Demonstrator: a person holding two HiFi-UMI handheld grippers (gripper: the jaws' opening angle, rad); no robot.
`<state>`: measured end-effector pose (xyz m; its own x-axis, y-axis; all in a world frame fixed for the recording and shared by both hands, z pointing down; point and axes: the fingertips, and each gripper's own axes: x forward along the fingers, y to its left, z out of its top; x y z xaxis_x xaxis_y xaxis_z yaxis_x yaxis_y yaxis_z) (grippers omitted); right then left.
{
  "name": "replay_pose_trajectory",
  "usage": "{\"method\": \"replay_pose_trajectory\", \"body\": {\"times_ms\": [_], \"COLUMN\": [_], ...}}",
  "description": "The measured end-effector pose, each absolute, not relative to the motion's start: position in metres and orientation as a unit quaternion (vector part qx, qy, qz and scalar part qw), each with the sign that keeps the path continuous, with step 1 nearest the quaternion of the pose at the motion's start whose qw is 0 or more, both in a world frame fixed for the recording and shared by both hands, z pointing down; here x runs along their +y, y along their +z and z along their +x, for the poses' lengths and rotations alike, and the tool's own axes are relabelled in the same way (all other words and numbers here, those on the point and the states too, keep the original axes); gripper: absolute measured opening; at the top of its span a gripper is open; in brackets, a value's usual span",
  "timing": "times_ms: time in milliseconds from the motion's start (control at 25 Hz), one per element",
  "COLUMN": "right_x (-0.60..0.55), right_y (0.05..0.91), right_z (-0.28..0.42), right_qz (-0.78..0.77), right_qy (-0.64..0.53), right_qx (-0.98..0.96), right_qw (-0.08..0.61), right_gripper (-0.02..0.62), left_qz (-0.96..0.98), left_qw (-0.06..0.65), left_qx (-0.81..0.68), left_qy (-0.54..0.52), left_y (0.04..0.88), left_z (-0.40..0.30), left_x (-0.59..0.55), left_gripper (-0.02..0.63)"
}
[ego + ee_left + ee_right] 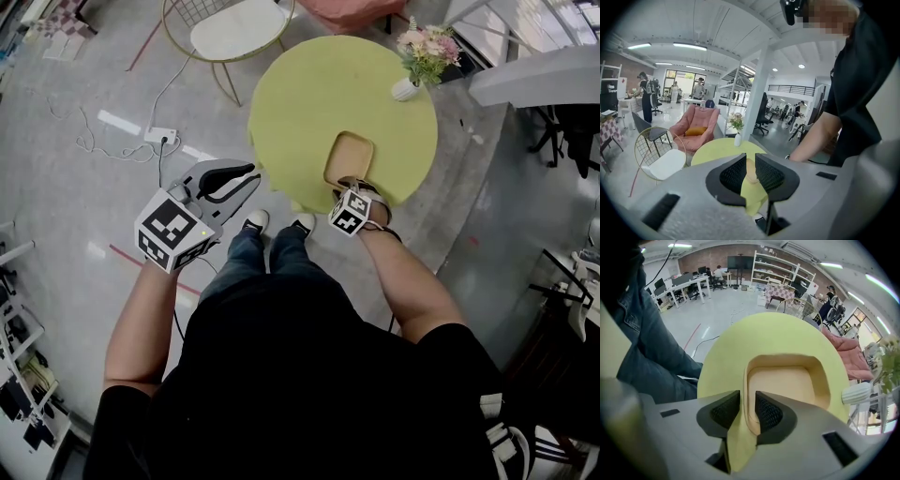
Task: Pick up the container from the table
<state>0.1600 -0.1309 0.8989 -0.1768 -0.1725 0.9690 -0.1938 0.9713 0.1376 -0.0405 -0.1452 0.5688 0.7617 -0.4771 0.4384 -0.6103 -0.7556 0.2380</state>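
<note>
A shallow tan container [349, 157] lies on the round yellow-green table [309, 94], near its front edge. My right gripper [354, 185] points steeply down onto the container's near rim. In the right gripper view the container [787, 380] fills the middle, and my right gripper [747, 408] has its rim wall clamped between the jaws, one pad outside and one inside. My left gripper [246, 180] hangs off the table's left side above the floor. In the left gripper view my left gripper [750, 161] has a narrow gap and nothing in it.
A white vase of flowers [408, 87] stands at the table's far right edge. A wire chair with a white seat [234, 28] sits beyond the table. A power strip with cables [159, 136] lies on the floor to the left. My legs and shoes are at the table's front.
</note>
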Motion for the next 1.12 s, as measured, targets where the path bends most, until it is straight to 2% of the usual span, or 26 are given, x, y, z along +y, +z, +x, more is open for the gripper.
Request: {"method": "replay_pose_trajectory", "body": {"times_ms": [720, 1120], "right_x": [-0.135, -0.13], "right_y": [0.898, 0.897], "right_z": [0.157, 0.158], "right_qz": [0.143, 0.159], "right_qy": [-0.013, -0.019], "right_qx": [-0.758, -0.755], "right_qw": [0.636, 0.636], "right_gripper": [0.024, 0.017], "left_qz": [0.92, 0.925], "left_qw": [0.214, 0.208], "left_qx": [-0.279, -0.267], "left_qy": [0.174, 0.173], "left_y": [0.58, 0.579], "left_z": [-0.037, -0.035], "left_x": [-0.141, -0.139], "left_gripper": [0.071, 0.071]}}
